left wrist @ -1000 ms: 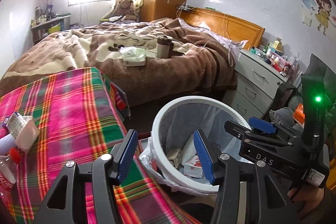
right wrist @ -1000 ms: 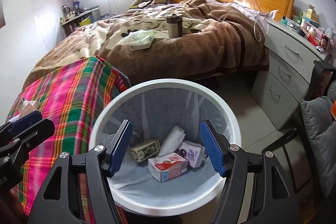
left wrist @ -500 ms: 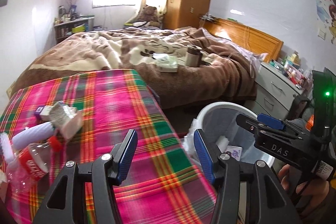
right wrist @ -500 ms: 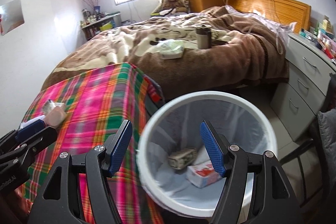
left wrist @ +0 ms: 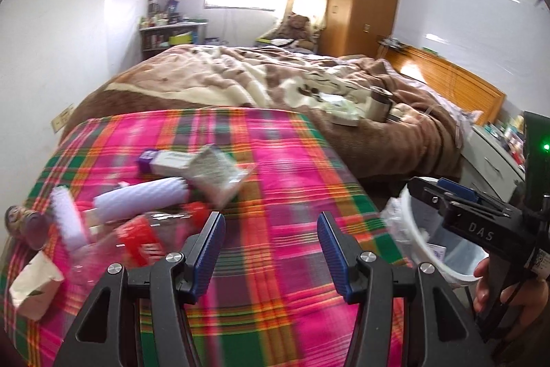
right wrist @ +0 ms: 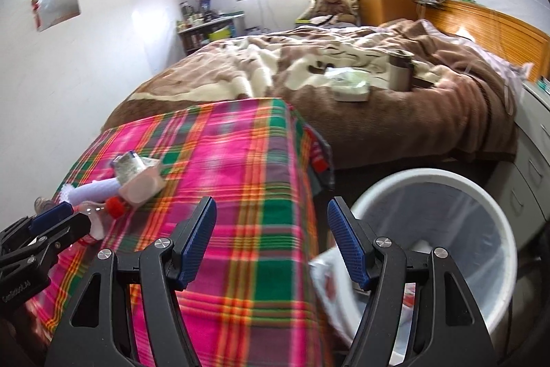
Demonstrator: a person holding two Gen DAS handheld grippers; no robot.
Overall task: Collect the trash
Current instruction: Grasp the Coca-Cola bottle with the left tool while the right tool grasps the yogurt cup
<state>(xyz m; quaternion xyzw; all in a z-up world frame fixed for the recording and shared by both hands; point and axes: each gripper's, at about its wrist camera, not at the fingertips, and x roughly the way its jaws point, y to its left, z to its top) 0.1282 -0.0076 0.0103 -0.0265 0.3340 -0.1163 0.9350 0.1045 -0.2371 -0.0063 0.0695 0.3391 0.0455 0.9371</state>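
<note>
Several pieces of trash lie on the plaid-covered table (left wrist: 275, 181): a clear bottle with a red label (left wrist: 137, 239), a white ribbed tube (left wrist: 137, 200), a crumpled clear wrapper (left wrist: 216, 174), a purple-capped tube (left wrist: 161, 159) and a small carton (left wrist: 34, 288). My left gripper (left wrist: 270, 250) hovers open and empty over the cloth, right of the bottle. My right gripper (right wrist: 271, 239) is open and empty above the table's right edge, beside the white lined bin (right wrist: 481, 195). The same bin (left wrist: 416, 250) shows at the right of the left wrist view, partly behind the right gripper.
A bed with a brown blanket (left wrist: 309, 85) stands behind the table, with a tissue pack (right wrist: 350, 85) and a metal cup (right wrist: 398, 71) on it. Grey drawers (right wrist: 529, 153) stand right of the bin. A hand (left wrist: 498, 291) holds the right gripper.
Both grippers have swung left, from over the bin to over the plaid table. The pile of trash has come into the left wrist view. Both jaws kept the same opening.
</note>
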